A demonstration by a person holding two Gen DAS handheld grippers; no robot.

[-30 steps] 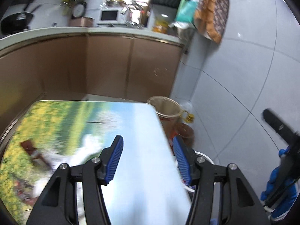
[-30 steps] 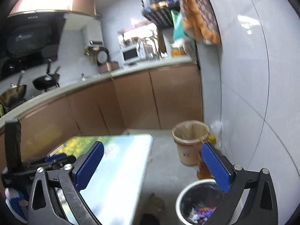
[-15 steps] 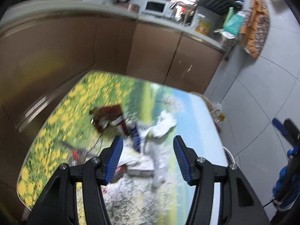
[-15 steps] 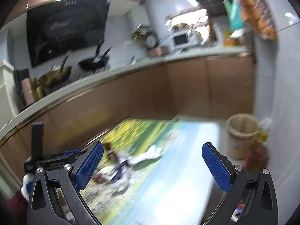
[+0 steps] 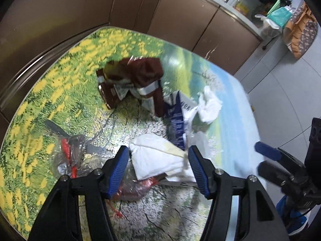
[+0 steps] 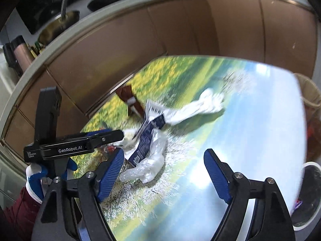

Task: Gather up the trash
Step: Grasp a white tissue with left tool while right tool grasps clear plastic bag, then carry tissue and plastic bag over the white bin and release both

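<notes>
Trash lies in a heap on the table (image 5: pixel 60 92) with the flower-field print. A folded white paper (image 5: pixel 156 158) lies between the fingers of my open left gripper (image 5: pixel 157 168), just above it. Beyond are a blue-and-white wrapper (image 5: pixel 176 118), a crumpled white tissue (image 5: pixel 209 105), a dark red wrapper (image 5: pixel 138 76) and clear plastic with red bits (image 5: pixel 68 152). My right gripper (image 6: pixel 162 172) is open and empty over the table (image 6: pixel 250 120), next to a crumpled clear plastic bag (image 6: pixel 148 164) and the blue wrapper (image 6: pixel 148 134).
Brown kitchen cabinets (image 5: pixel 180 18) curve behind the table. A round trash bin (image 6: pixel 309 192) with a dark liner stands on the floor at the table's right, a beige bucket (image 6: pixel 311 94) beyond it. The tiled wall (image 5: pixel 291 84) is to the right.
Both grippers have swung from the bin side and tilted down over the table. The left one has come down close over the white paper. Both stay open.
</notes>
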